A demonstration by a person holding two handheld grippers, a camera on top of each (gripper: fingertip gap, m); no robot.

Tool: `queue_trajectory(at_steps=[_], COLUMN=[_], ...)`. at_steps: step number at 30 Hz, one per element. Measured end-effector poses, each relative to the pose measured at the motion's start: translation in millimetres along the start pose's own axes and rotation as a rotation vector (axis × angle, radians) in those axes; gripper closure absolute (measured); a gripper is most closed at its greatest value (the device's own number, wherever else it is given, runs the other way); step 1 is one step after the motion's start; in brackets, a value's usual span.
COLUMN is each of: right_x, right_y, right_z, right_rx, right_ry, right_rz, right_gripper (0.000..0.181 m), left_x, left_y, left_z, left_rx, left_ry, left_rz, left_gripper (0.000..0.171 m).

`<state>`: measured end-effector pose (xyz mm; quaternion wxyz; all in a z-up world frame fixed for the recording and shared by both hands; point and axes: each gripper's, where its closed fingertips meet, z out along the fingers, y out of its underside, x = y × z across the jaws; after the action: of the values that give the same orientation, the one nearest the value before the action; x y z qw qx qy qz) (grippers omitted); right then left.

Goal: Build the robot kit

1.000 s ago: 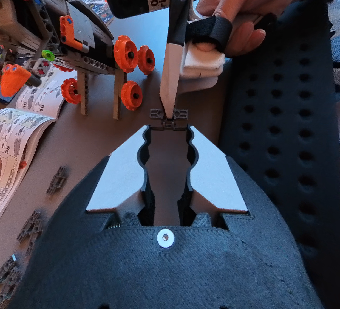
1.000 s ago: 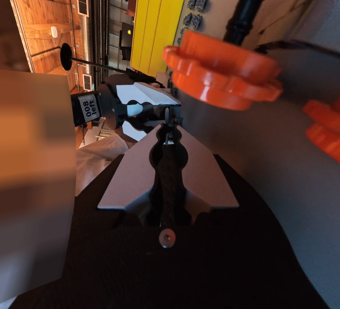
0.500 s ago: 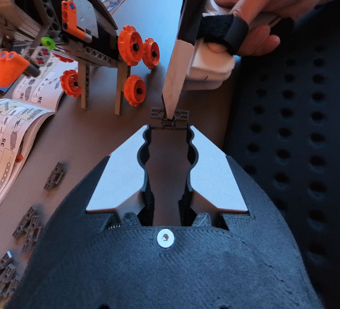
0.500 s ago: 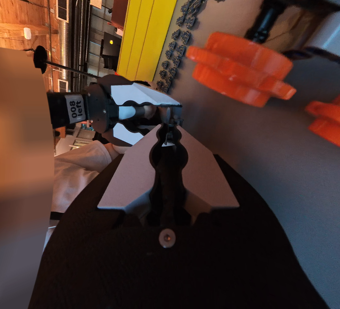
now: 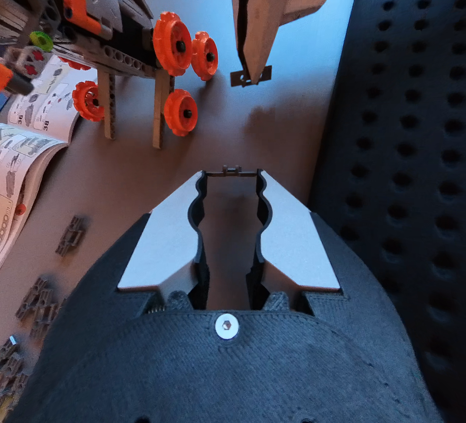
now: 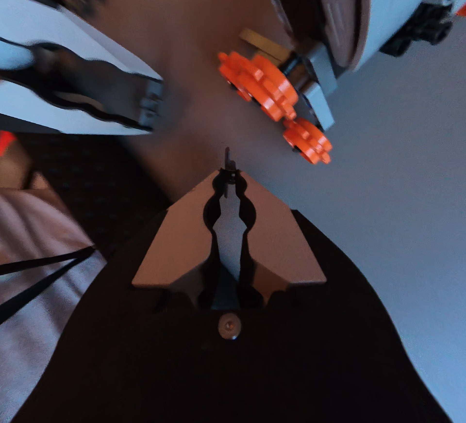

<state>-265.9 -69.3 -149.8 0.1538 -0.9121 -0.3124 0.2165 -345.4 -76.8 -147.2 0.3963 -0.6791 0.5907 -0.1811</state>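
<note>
My left gripper (image 5: 231,174) is shut on a small dark grey track link (image 5: 230,170), held crosswise between its fingertips above the brown table (image 5: 227,121). My right gripper (image 6: 228,171) is shut on a second thin grey link (image 6: 229,157), which sticks out past its tips. In the left wrist view the right gripper (image 5: 249,78) hangs point-down farther off, its link (image 5: 266,73) clear of mine. In the right wrist view the left gripper (image 6: 151,106) shows at the left, blurred, with its link (image 6: 151,102) at the tips.
A grey brick-built vehicle (image 5: 100,7) with orange wheels (image 5: 172,44) stands at the back left, also in the right wrist view (image 6: 262,88). An open instruction booklet (image 5: 25,148) and loose grey links (image 5: 71,235) lie at the left. A black perforated surface (image 5: 403,159) fills the right. My right fingertips sit around 9 cm from my left ones.
The two links were together at both grippers' tips. The right gripper has since pulled away with its link, and a wide gap has opened between the grippers.
</note>
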Motion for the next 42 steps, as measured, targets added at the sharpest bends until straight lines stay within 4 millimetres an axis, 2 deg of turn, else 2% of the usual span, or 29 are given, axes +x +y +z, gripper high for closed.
queue_trajectory(at_steps=[3, 11, 17, 23, 25, 27, 29, 31, 32, 34, 37, 39, 41, 42], right_x=[6.2, 7.0, 8.6, 13.0, 21.9, 22.3, 0.4, -35.1, -49.8, -69.0, -81.5, -82.6, -73.8, -74.5], right_y=[6.1, 8.8, 11.8, 15.1, 15.1, 8.9, -9.6, -33.9, -43.2, -47.3, -50.6, -58.7, -60.5, -60.6], right_z=[2.0, 8.4, 5.3, -0.3, -8.1, -20.4, -34.1, -42.3, -40.0, -18.1, 13.6, 21.0, 28.3, 29.8], right_rx=[-0.056, -0.016, 0.042, 0.054, 0.067, 0.115, 0.222, 0.355, 0.4, 0.382, 0.342, 0.376, 0.365, 0.356], right_ry=[0.047, -0.191, -0.251, -0.163, -0.076, -0.02, -0.075, -0.223, -0.28, -0.338, -0.361, -0.323, -0.209, -0.195], right_rz=[0.017, 0.232, 0.286, 0.258, 0.233, 0.196, 0.132, 0.104, 0.103, 0.116, 0.157, 0.148, 0.11, 0.095], right_gripper=[0.174, 0.174, 0.172, 0.161, 0.155, 0.153, 0.154, 0.155, 0.154, 0.153, 0.143, 0.144, 0.144, 0.149], left_x=[-1.0, 0.5, 4.1, 5.3, 4.3, 3.4, 1.7, -1.2, -2.5, -6.9, -14.7, -15.1, -14.3, -13.1], left_y=[-3.8, -4.2, -4.1, -3.5, -3.4, -4.6, -7.5, -10.2, -11.1, -11.7, -9.7, -7.0, -6.1, -6.7], left_z=[-3.0, -5.2, -3.8, -3.4, -3.7, -4.7, -6.4, -7.8, -8.1, -8.3, -9.0, -8.6, -8.4, -8.4], left_rx=[0.028, 0.046, 0.045, 0.043, 0.043, 0.049, 0.06, 0.061, 0.054, 0.028, -0.019, -0.049, -0.065, -0.067], left_ry=[0.011, 0.021, 0.043, 0.048, 0.044, 0.04, 0.032, 0.014, 0.003, -0.039, -0.133, -0.171, -0.193, -0.196], left_rz=[-0.035, -0.05, -0.046, -0.042, -0.043, -0.045, -0.042, -0.03, -0.021, 0.0, 0.041, 0.072, 0.093, 0.099], left_gripper=[0.134, 0.134, 0.134, 0.134, 0.134, 0.134, 0.134, 0.134, 0.134, 0.134, 0.133, 0.133, 0.134, 0.134])
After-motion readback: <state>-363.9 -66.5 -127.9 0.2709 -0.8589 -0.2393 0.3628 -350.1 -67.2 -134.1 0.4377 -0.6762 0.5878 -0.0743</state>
